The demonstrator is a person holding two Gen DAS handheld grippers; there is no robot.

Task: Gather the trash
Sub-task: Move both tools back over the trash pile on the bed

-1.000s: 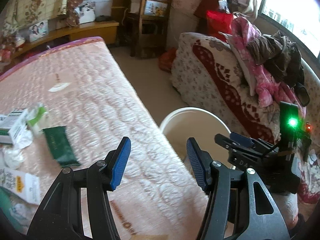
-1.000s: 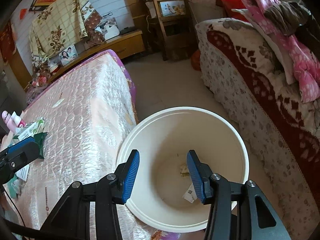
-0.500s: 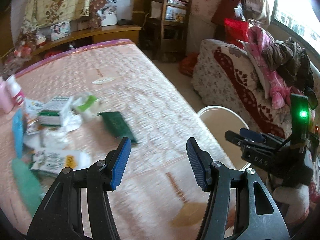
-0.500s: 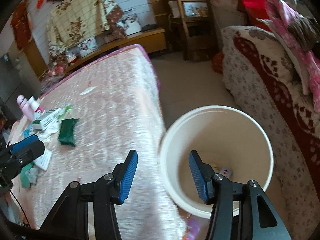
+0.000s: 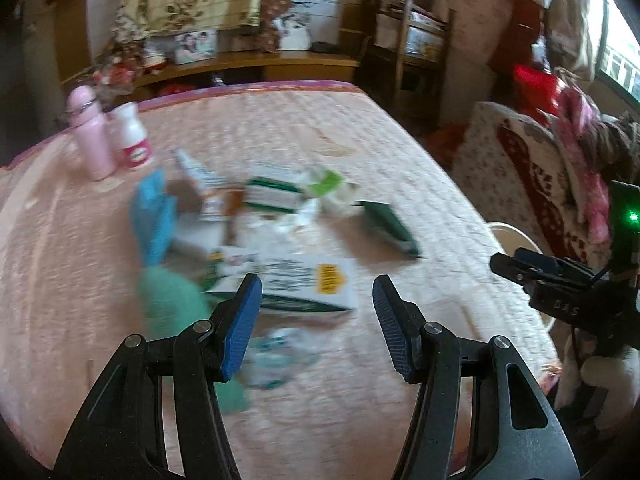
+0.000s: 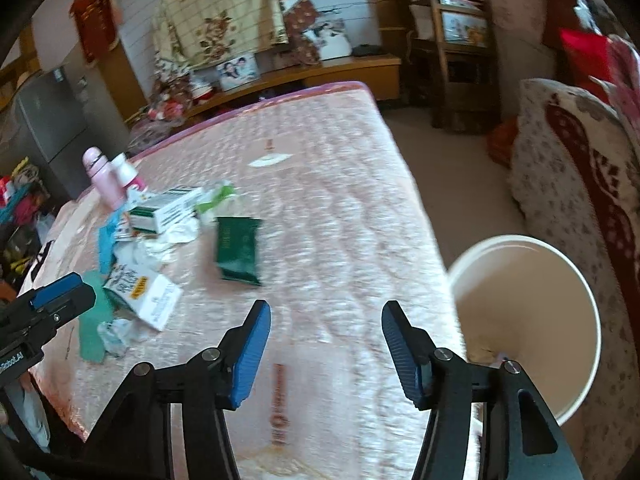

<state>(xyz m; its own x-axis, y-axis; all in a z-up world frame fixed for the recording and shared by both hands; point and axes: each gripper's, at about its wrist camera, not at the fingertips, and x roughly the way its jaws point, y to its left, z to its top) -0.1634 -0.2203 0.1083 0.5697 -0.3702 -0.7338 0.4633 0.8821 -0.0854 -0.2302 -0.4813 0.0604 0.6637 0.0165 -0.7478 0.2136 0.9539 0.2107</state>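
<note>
A pile of trash lies on the pink mattress [image 5: 360,148]: a white printed pack [image 5: 292,280] [image 6: 144,292], a dark green packet [image 5: 390,230] [image 6: 238,250], a green-and-white box [image 5: 272,196] [image 6: 166,210], crumpled tissue [image 5: 304,220], blue and teal scraps [image 5: 154,220]. My left gripper [image 5: 316,320] is open and empty, just short of the white pack. My right gripper [image 6: 326,354] is open and empty over the mattress, left of the cream bin [image 6: 528,320].
A pink bottle [image 5: 90,140] and a white bottle [image 5: 132,140] stand at the mattress's far left. A floral sofa [image 6: 580,200] piled with clothes lies right of the bin. A wooden shelf and chair [image 6: 460,60] stand at the back.
Both grippers have swung left, away from the bin and towards the trash pile. The pile now sits in front of my left gripper. Both stay open and empty.
</note>
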